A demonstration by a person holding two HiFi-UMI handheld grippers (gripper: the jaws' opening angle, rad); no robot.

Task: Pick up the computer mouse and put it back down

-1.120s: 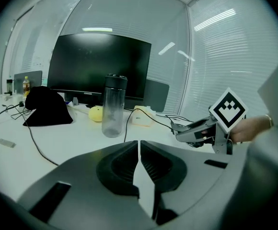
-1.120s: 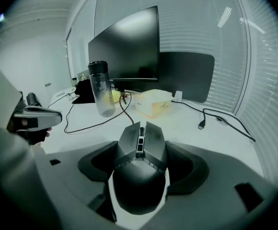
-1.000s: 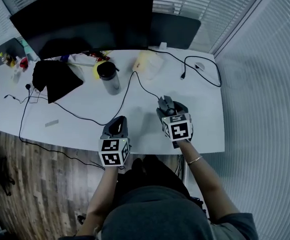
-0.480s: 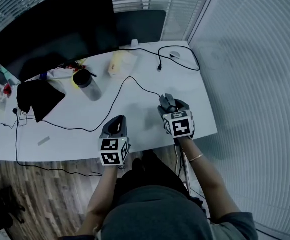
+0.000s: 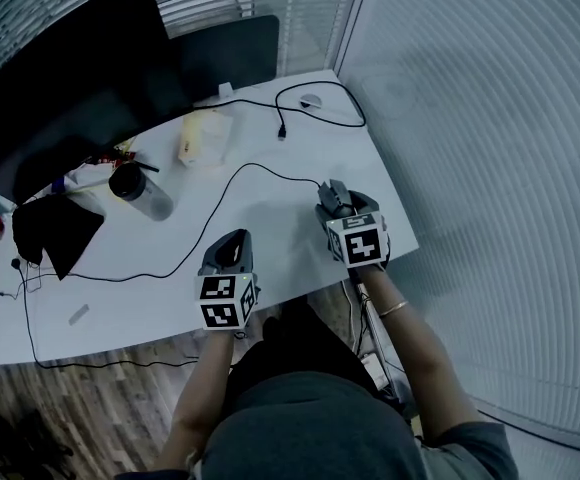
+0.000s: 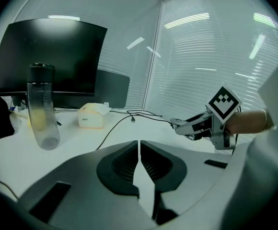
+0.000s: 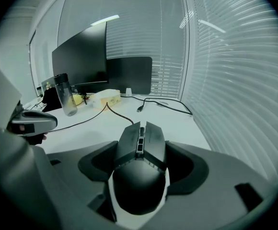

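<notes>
Mouse (image 7: pixel 139 169), dark, angular, split-fronted and corded, is pinched in the right gripper (image 5: pixel 334 198); left gripper (image 6: pixel 139 150) pressed together.

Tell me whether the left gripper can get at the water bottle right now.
Probably yes: only bare desk and a flat cable lie between left gripper and bottle, though its jaws are shut.

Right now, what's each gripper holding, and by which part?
The right gripper holds the mouse by its two sides, mid-body, with the cable end pointing away. The left gripper is shut and empty.
</notes>
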